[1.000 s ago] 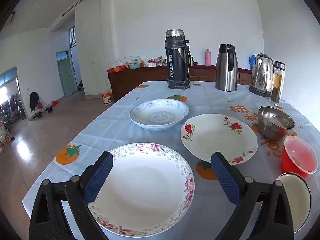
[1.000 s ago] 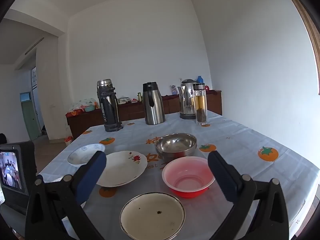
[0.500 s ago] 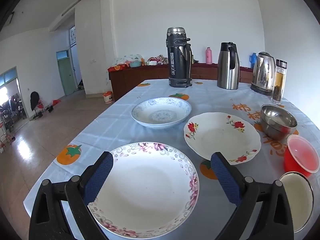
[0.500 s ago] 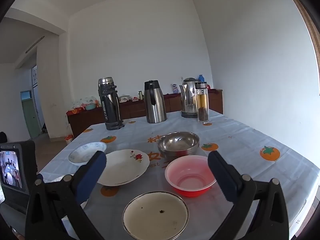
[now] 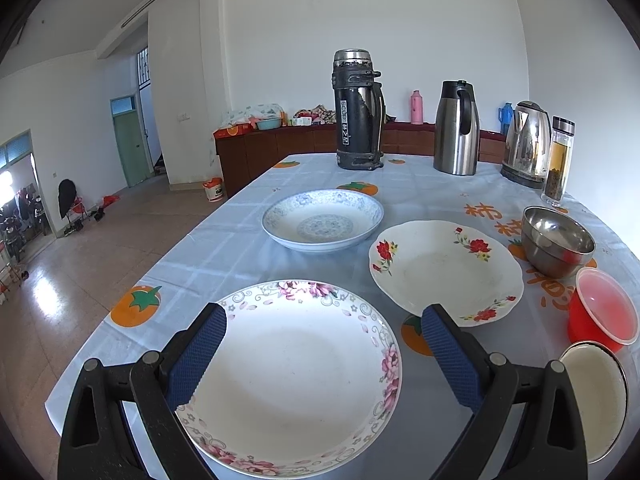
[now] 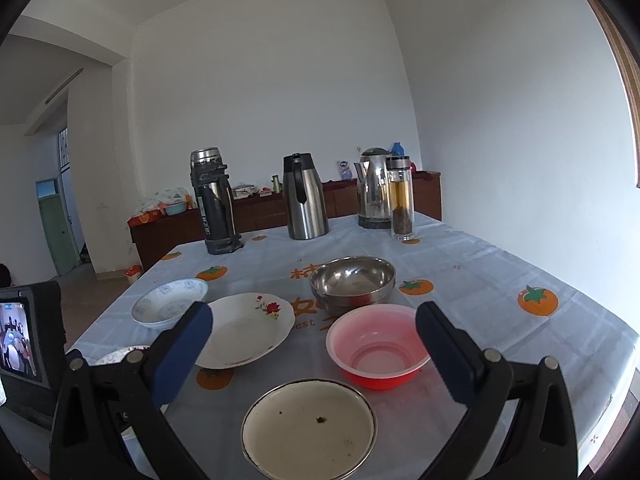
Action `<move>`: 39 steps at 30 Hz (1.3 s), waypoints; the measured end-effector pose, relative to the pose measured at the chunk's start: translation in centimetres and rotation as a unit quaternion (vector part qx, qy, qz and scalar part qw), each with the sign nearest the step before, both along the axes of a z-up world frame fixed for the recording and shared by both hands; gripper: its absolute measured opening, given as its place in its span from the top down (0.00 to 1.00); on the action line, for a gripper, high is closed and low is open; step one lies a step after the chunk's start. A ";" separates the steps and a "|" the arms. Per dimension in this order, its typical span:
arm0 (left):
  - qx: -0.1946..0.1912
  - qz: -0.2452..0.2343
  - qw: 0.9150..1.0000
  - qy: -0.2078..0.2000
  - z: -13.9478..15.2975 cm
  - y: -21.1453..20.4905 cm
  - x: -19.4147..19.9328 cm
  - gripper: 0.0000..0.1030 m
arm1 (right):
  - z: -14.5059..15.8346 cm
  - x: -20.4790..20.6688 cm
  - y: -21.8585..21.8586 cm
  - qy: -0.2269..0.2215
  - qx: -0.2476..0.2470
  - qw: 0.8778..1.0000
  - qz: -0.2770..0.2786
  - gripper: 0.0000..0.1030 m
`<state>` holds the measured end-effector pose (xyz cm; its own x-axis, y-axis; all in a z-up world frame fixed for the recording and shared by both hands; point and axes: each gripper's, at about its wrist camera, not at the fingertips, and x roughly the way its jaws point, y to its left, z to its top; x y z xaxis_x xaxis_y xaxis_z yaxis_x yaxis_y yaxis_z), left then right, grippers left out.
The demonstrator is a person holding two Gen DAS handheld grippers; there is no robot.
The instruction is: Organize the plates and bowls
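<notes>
Left wrist view: my left gripper (image 5: 322, 330) is spread wide over the pink plate (image 5: 296, 376), nearest it. Right gripper (image 6: 312, 324) is spread too, holding nothing.

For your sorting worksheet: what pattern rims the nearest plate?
Pink flowers with grey scrolls on the plate; left wrist view.

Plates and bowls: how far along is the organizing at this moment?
Nothing looks done: the pink-flowered plate, red-flowered plate, blue-patterned plate, steel bowl, red bowl and enamel dish all sit separately, unstacked. In hand: nothing; the left claw is open over the pink-flowered plate, the right claw open near the bowls. All grouping remains.
</notes>
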<state>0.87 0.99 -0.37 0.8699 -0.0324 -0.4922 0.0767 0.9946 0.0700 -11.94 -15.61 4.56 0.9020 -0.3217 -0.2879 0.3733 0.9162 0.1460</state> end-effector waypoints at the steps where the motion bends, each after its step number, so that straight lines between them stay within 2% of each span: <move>1: 0.001 0.000 1.000 -0.001 0.0 0.1 0.0 0.03 | 0.0 0.0 0.0 0.000 0.000 1.000 0.000 0.00; 14: 0.001 0.017 1.000 0.004 0.2 0.7 0.8 0.03 | -0.1 0.6 -0.3 0.006 0.007 1.000 0.006 0.00; 24: 0.008 0.012 1.000 -0.006 0.7 0.2 1.0 0.03 | 0.5 1.0 -0.1 -0.003 -0.003 1.000 0.015 0.00; 34: 0.010 0.004 1.000 -0.005 0.4 0.4 1.2 0.03 | -0.2 1.5 0.5 0.000 0.002 1.000 0.028 0.00; 39: 0.007 0.004 1.000 -0.002 0.3 0.8 1.2 0.03 | -0.6 1.9 1.1 0.010 0.006 0.999 0.042 0.05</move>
<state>2.10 1.80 -0.11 0.8720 -0.0194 -0.4892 0.0692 0.9941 0.0839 -10.06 -14.51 3.91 0.9199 -0.2419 -0.3087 0.2982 0.9427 0.1499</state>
